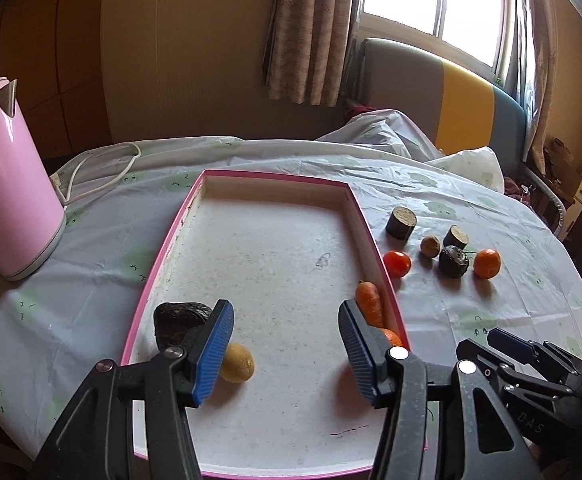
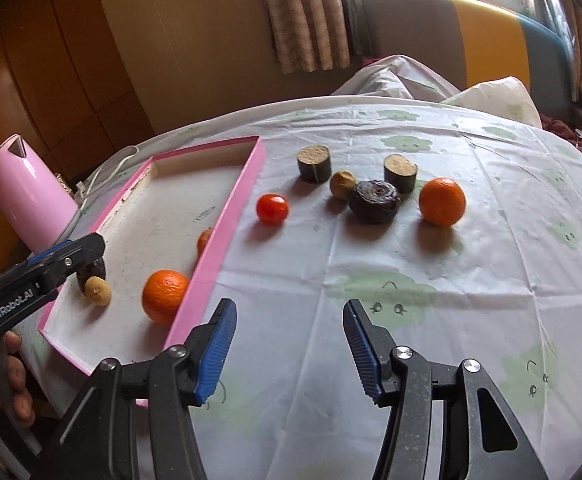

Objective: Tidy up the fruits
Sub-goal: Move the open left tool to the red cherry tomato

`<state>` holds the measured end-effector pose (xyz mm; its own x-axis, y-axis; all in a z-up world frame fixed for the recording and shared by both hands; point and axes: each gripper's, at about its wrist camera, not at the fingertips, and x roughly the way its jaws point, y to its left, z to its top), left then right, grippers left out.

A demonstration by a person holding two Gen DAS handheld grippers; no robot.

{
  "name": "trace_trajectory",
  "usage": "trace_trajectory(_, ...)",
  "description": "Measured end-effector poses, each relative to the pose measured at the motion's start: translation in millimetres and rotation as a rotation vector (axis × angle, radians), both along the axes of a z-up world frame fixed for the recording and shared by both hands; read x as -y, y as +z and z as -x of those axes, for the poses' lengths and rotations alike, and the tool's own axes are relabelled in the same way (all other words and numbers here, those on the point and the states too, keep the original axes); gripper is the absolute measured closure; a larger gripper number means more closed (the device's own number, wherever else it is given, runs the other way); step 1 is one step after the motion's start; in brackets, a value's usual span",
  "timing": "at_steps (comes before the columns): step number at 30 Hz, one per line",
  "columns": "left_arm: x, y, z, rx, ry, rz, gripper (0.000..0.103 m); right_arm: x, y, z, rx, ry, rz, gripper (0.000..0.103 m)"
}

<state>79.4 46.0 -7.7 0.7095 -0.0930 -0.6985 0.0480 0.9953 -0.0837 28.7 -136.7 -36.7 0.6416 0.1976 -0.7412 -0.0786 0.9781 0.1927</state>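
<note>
Holding right gripper (image 2: 289, 350) spread, empty, over tablecloth (image 2: 411, 320) just right of pink tray (image 2: 233, 208). Your loose fruit lies far: tomato (image 2: 272, 209) ahead-left, nearest; orange (image 2: 442, 201) far right. Left gripper (image 1: 287, 348) also spread, empty, above tray; lemon (image 1: 238, 363), carrot (image 1: 370, 303) inside. Right hand nearer. Readable: "GenRobot.AI" on left gripper.
</note>
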Motion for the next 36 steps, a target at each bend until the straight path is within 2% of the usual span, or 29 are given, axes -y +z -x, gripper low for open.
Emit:
trace_trajectory(9, 21, 5, 3, 0.011, -0.083, 0.039, 0.048, 20, -7, 1, -0.011, -0.044, 0.022, 0.05)
trace_trajectory(13, 36, 4, 1, -0.002, -0.149, 0.017, 0.05, 29, -6, 0, -0.011, -0.07, 0.026, 0.05)
trace_trajectory(17, 50, 4, 0, -0.003, -0.218, 0.02, 0.054, 39, -5, -3, -0.012, -0.094, 0.034, 0.05)
trace_trajectory(23, 72, 5, -13, -0.031, -0.327, 0.024, 0.067, 53, -2, -8, -0.011, -0.125, 0.045, 0.052)
trace_trajectory(29, 92, 7, -40, -0.078, -0.404, 0.048, 0.071, 63, -2, -12, -0.02, -0.144, 0.04, 0.054)
trace_trajectory(31, 101, 7, -51, -0.095, -0.434, 0.024, 0.071, 64, -4, -12, -0.025, -0.142, 0.039, 0.054)
trace_trajectory(36, 121, -2, -81, -0.133, -0.49, -0.106, 0.071, 69, -6, -13, -0.031, -0.146, 0.026, 0.054)
